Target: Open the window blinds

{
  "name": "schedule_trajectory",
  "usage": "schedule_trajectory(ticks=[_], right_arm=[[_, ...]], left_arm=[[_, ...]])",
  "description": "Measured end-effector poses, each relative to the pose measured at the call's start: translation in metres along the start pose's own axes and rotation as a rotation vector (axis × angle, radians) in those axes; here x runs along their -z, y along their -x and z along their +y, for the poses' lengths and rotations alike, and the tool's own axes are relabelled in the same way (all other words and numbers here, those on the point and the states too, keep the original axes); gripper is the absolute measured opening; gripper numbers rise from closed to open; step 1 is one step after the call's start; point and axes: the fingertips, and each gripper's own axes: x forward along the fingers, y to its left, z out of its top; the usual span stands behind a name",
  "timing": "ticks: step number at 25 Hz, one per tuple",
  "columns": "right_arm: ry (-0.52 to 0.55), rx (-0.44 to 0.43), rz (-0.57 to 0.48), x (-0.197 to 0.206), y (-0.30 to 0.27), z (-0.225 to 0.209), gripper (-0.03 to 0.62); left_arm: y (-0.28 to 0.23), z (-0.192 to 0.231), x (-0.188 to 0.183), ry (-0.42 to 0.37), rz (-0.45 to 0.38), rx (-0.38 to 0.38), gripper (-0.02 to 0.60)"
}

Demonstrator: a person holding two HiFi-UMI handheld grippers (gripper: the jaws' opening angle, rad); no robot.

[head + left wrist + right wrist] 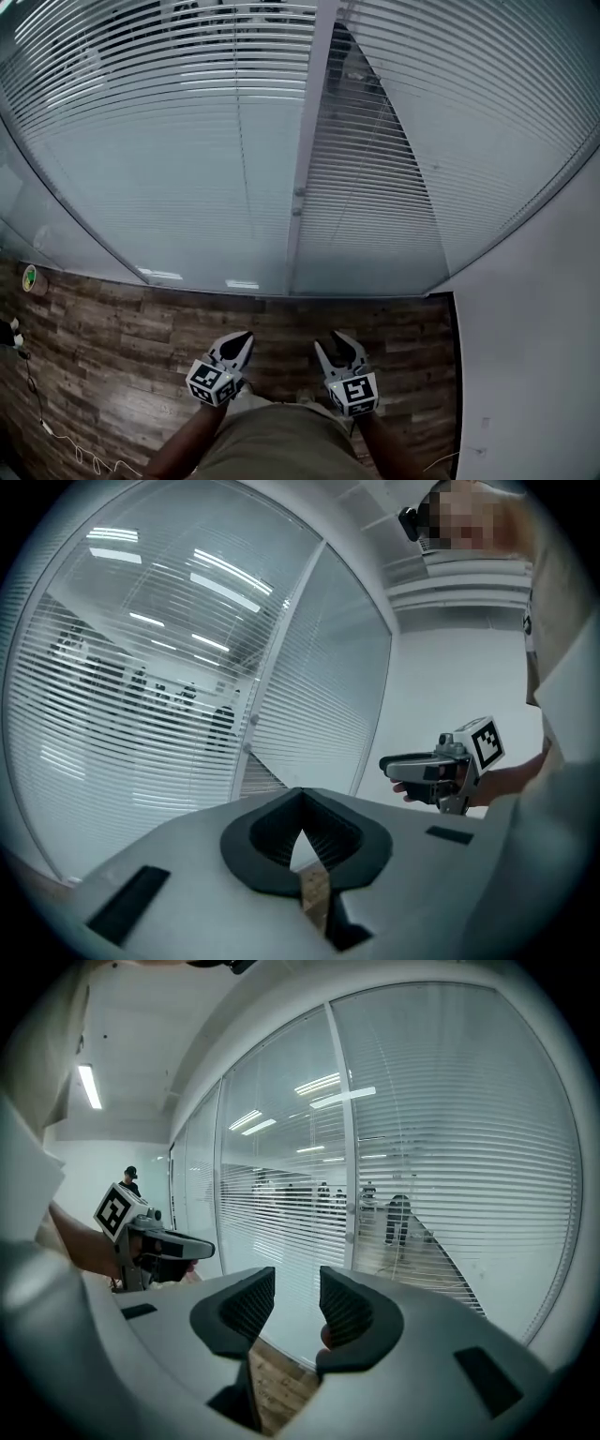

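The window blinds (pixel 178 150) hang behind a glass wall, their horizontal slats letting the room beyond show through faintly. A white post (pixel 307 141) divides the panes, with two small knobs (pixel 297 202) on it. My left gripper (pixel 242 337) is low in the head view, short of the glass, shut with nothing in it; its pads (pixel 323 832) meet in its own view. My right gripper (pixel 336 343) is beside it, open and empty, with a clear gap between its pads (pixel 349 1309). Each gripper shows in the other's view: the right gripper (pixel 386 764) and the left gripper (pixel 208 1249).
A white wall (pixel 534 337) closes the right side. Wood-plank floor (pixel 122 337) runs up to the glass. A cable (pixel 42 417) and a small round green thing (pixel 31 278) lie at the far left. People stand behind the blinds (pixel 398 1218).
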Motion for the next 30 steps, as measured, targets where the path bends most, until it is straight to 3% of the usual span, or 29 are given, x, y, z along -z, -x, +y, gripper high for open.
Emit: schedule_trajectory(ticks=[7,19,24,30], right_arm=[[-0.019,-0.012,0.004,0.017,0.032,-0.034,0.155],[-0.026,-0.093,0.038,0.036,0.084,-0.053,0.153],[-0.021,-0.112,0.039,0.059,0.099,-0.051,0.152],[-0.039,-0.102,0.027,0.058,0.109,-0.051,0.150]], left_arm=[[-0.013,-0.036,0.010,0.027,-0.004,-0.043,0.014],[-0.012,-0.110,0.038,0.100,-0.008,-0.103,0.014],[-0.011,-0.131,0.063,0.104,0.001,-0.102,0.014],[-0.012,-0.138,0.057,0.089,-0.001,-0.089,0.014]])
